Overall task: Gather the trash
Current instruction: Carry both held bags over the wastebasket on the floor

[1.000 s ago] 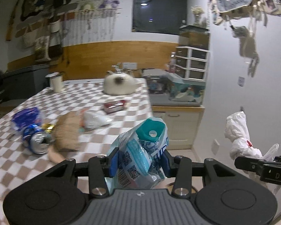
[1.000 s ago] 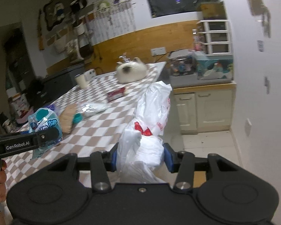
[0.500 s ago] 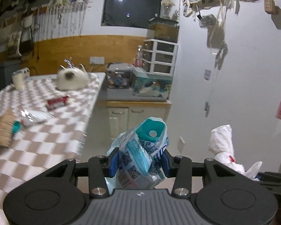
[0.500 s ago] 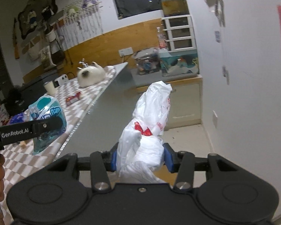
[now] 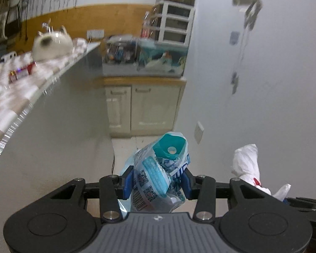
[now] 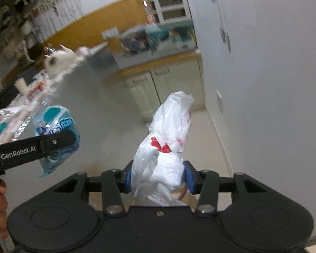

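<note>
while the left tongs [image 5: 155, 184] stay clamped on the blue wipes packet [image 5: 160, 177] and the right tongs [image 6: 157, 178] pinch the white plastic bag [image 6: 168, 139], both off the desk [image 5: 14, 97] edge, spread the bag's mouth first, then drop the packet in.

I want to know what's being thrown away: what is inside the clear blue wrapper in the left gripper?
Through the wrapper a teal lid-like piece and a pale blue ribbed block show. The left gripper covers its lower part, so anything more inside is hidden.
</note>
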The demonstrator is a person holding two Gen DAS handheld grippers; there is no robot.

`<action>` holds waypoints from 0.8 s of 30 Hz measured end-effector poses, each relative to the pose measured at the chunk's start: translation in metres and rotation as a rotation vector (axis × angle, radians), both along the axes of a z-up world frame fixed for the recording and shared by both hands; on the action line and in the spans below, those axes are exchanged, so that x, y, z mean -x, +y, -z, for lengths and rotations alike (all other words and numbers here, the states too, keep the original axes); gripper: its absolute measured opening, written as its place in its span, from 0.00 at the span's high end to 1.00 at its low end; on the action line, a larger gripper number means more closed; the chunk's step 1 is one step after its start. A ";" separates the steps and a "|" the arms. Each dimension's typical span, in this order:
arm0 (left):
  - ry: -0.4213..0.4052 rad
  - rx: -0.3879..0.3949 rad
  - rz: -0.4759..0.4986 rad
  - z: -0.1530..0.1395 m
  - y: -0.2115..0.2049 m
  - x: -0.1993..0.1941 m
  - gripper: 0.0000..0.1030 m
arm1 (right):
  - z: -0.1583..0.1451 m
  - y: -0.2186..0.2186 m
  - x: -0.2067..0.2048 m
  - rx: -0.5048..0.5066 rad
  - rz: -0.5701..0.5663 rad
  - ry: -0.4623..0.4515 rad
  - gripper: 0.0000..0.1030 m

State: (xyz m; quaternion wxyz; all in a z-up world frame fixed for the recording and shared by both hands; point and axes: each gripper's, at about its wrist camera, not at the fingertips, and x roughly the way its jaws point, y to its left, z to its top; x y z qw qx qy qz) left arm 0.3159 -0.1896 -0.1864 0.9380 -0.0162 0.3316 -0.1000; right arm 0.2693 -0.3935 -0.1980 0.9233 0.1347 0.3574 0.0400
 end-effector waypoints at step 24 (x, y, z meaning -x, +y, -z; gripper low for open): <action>0.375 0.040 -0.107 0.254 0.049 -0.188 0.55 | 0.255 0.044 -0.185 -0.279 0.094 0.358 0.53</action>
